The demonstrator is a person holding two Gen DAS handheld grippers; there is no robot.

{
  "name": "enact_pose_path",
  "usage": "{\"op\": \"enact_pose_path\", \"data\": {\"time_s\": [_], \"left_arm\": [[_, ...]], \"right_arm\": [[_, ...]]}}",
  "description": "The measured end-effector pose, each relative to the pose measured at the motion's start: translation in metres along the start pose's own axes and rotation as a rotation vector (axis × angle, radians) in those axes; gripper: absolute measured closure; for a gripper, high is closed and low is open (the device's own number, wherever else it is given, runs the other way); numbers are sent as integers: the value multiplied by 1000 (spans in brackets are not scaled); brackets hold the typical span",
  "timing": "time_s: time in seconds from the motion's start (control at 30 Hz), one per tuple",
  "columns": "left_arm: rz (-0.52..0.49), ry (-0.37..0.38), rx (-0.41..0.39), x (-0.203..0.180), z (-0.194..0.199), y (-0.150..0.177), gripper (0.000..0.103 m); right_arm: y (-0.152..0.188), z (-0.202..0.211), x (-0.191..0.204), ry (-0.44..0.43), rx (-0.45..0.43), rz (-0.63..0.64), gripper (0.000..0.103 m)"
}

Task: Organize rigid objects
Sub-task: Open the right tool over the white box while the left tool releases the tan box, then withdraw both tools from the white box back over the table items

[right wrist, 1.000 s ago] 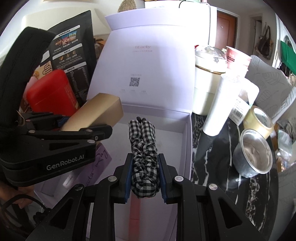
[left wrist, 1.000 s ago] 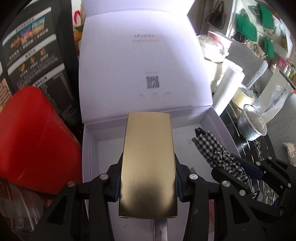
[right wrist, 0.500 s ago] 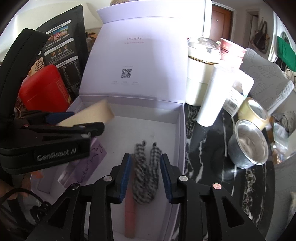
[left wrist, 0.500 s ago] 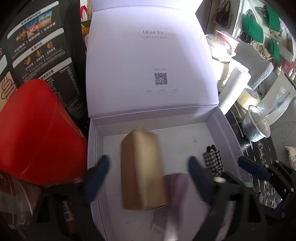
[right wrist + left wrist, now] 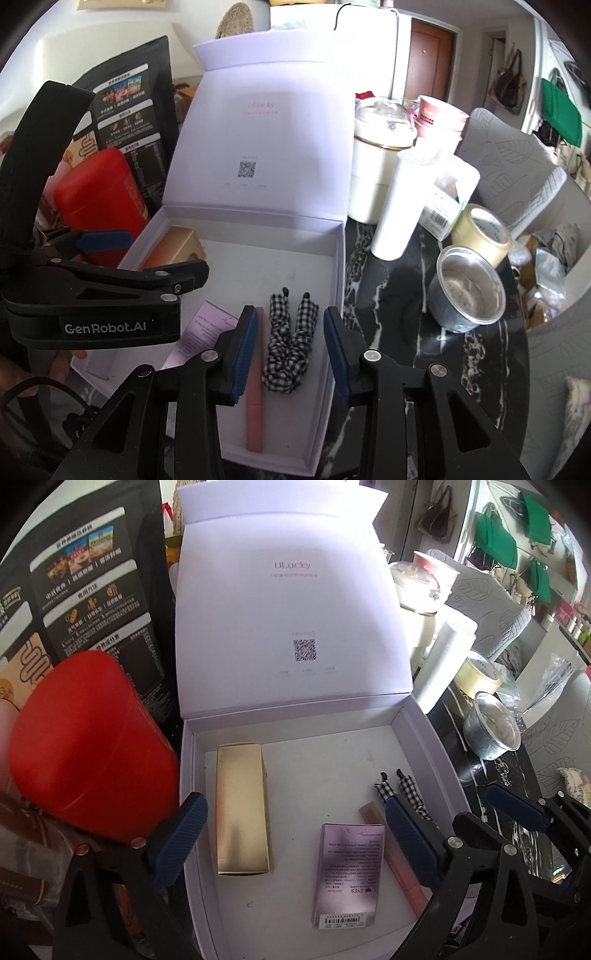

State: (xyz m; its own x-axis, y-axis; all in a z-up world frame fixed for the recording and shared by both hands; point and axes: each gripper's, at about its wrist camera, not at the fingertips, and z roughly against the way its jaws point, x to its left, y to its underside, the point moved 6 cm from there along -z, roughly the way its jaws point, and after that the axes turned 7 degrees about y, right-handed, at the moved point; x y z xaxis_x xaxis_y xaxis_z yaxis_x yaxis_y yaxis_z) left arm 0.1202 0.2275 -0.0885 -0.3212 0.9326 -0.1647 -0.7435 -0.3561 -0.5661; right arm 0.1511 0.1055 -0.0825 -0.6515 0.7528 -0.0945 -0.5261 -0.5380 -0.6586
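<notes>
Left hand-held gripper (image 5: 291,834) spread wide, empty, above the gold box (image 5: 242,808) lying flat along the left side of the white gift box (image 5: 424,723). Right hand-held gripper (image 5: 290,345) also spread, straddling the checked scrunchie (image 5: 290,347) on the floor inside. Judgement: 2 placements done; next, back out and fetch another item from the worktop (image 5: 399,295).

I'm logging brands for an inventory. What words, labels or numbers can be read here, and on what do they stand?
"ULucky": inside the white box lid.
"EYES": near the bottom of the purple carton.
"GenRobot.AI": on the left claw's body, seen from the right wrist view.
Too small or blurred to read: the lid's QR code captions, the carton's fine print and barcode digits, the black bag's Chinese text, the pink cup's print.
</notes>
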Motion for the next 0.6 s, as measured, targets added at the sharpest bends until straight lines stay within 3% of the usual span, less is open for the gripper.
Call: {"op": "enact_pose_path", "data": {"time_s": [0.6], "left_arm": [[-84, 29, -86, -44, 64, -4, 4]], "right_arm": [[-4, 63, -22, 35, -92, -45, 66]]}}
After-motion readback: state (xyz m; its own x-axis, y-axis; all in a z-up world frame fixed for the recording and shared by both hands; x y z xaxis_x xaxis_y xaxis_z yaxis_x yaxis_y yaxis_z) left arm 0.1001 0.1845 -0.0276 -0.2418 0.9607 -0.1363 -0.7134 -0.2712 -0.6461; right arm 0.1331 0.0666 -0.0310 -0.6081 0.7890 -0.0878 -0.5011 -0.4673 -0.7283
